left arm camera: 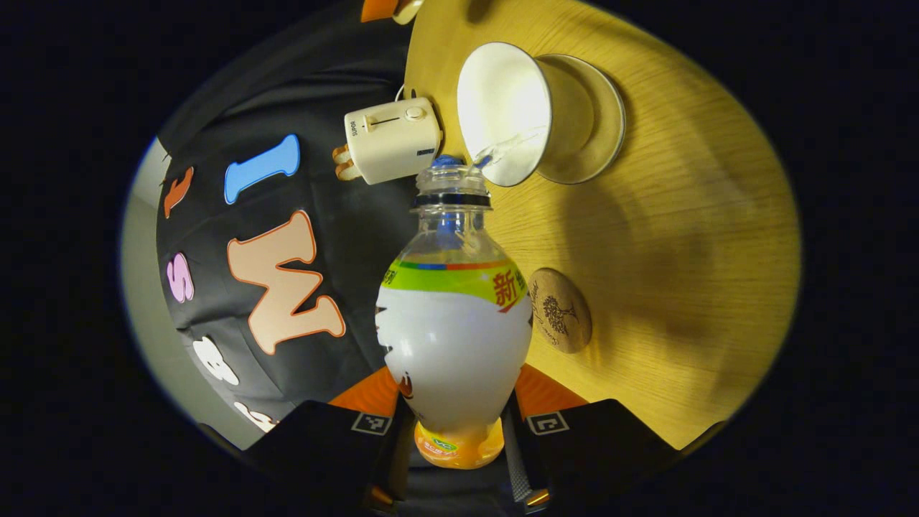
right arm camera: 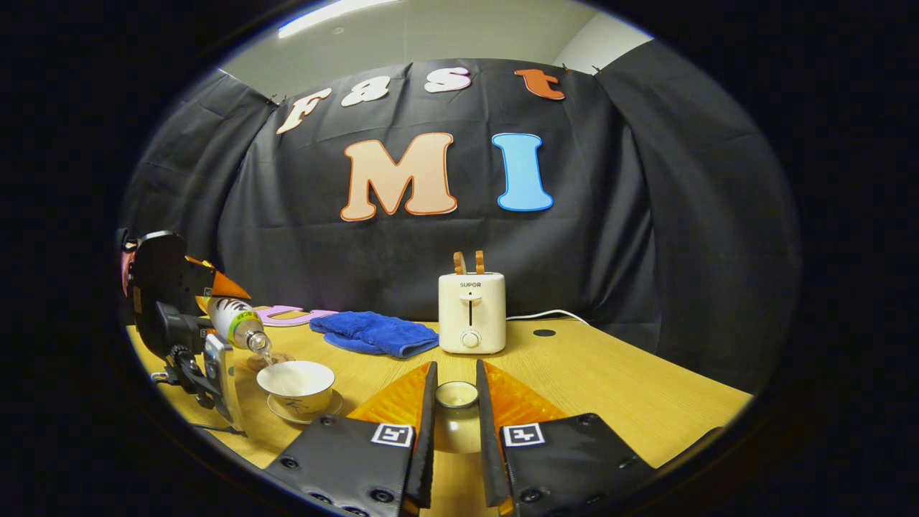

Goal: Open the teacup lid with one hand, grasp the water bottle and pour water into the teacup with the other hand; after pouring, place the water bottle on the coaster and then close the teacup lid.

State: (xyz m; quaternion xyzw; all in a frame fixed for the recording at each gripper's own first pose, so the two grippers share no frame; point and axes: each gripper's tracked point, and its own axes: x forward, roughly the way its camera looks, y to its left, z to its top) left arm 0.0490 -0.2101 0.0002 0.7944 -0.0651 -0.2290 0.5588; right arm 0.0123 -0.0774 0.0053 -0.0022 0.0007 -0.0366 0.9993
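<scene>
My left gripper is shut on the water bottle, which is tipped over so its open neck points at the white teacup on its saucer. A thin stream of water runs from the neck into the cup. The round cork coaster lies bare on the table beside the bottle. In the right gripper view, my right gripper is shut on the teacup lid, held above the table. The left gripper with the tilted bottle hangs over the uncovered teacup at the lower left.
A cream toaster with two slices in it stands at the back of the wooden table, its cord trailing right. A blue cloth lies to its left. A dark round hole marks the table near the toaster.
</scene>
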